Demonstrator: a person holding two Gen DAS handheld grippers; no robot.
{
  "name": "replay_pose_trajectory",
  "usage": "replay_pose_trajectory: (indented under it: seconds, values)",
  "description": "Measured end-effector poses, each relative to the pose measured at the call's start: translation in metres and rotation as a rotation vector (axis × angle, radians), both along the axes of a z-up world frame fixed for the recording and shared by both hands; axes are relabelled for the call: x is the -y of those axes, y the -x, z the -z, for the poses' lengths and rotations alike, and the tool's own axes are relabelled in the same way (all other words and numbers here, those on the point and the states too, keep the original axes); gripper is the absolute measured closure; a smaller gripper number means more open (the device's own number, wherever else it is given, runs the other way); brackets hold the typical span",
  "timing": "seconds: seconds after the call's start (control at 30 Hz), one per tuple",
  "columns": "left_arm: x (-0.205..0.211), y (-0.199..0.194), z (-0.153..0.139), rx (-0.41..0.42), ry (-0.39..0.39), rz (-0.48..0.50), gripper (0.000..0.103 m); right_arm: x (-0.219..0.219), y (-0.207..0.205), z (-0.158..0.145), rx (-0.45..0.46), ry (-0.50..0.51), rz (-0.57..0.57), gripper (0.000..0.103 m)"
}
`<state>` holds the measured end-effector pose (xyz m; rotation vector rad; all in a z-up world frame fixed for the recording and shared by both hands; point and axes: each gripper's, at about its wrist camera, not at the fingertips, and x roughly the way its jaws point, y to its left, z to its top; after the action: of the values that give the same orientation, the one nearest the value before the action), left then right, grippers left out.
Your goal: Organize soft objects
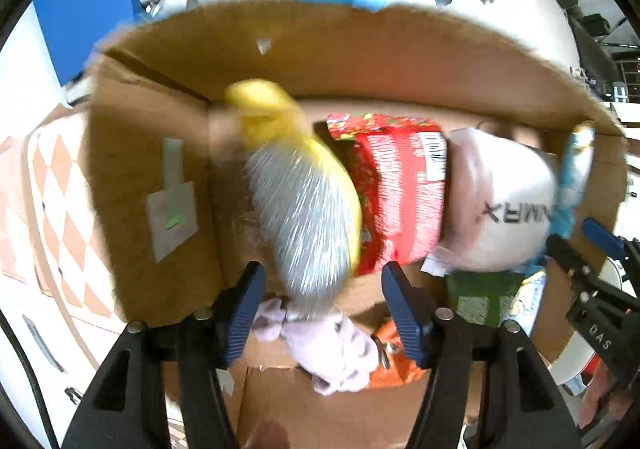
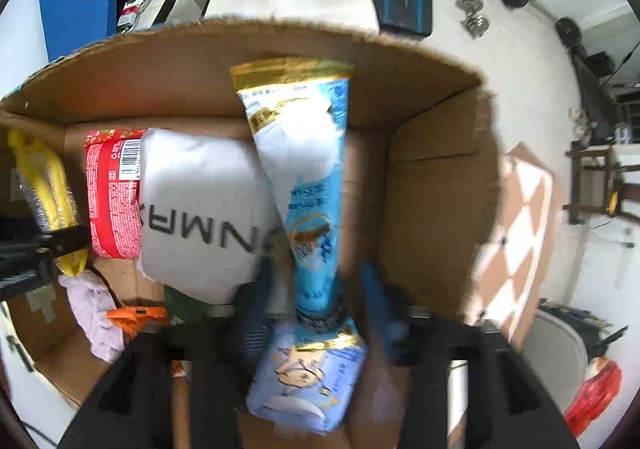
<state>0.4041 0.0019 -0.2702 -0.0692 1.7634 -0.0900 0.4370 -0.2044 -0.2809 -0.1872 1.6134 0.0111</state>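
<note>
Main risk: toppling the row in the box (image 1: 360,61). Left tongs (image 1: 324,313) spread wide either side of the silver pouch (image 1: 304,209), no pad seen pressing it, so nothing but its neighbours to prop it. Leans already, yellow top tipped toward the far left corner, shoulder against the red pack (image 1: 400,201); likely to slide flat onto the lilac cloth (image 1: 332,349) if brushed by a blue pad on the way out. Same worry on the other side: right tongs (image 2: 316,289) also wide, blue pouch (image 2: 308,153) between the pads with a gap apparent on each side, though too blurred for certainty. Tall, narrow at the base, tilted against the white bag (image 2: 200,209), with bare box floor to its right, so a fall that way looks probable unless steadied. Could also snag the pale pack (image 2: 308,381) lying flat just under the pads. As for looks: silver pouch crinkled and shiny with a yellow edge, plump in the middle; red pack flat, barcode uppermost; white bag puffy like a pillow, black lettering upside down; blue pouch glossy, gold band at the top seal. All four upright side by side along the far wall, orange wrapper (image 1: 394,369) and cloth loose in front.
</note>
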Motion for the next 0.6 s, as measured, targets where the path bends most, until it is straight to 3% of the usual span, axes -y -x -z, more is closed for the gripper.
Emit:
replay_pose_trajectory:
  seconds: [0.1, 0.2, 0.27, 0.33, 0.6]
  values:
    - [0.001, 0.01, -0.023, 0.061, -0.018, 0.007, 0.017, 0.006, 0.009, -0.01, -0.014, -0.074, 0.013, 0.02]
    - [0.004, 0.025, -0.042, 0.114, -0.032, 0.003, 0.014, 0.003, 0.019, -0.028, 0.015, -0.076, -0.008, 0.018]
    - [0.002, 0.036, -0.055, 0.141, -0.037, 0.002, 0.003, -0.001, 0.031, -0.041, 0.023, -0.091, -0.008, 0.012]
    - [0.003, 0.051, -0.064, 0.168, -0.032, -0.01, 0.003, -0.006, 0.047, -0.049, 0.038, -0.108, 0.003, 0.001]
    - [-0.004, 0.078, -0.077, 0.244, -0.07, -0.044, 0.003, -0.011, 0.102, -0.066, 0.11, -0.09, 0.039, 0.0]
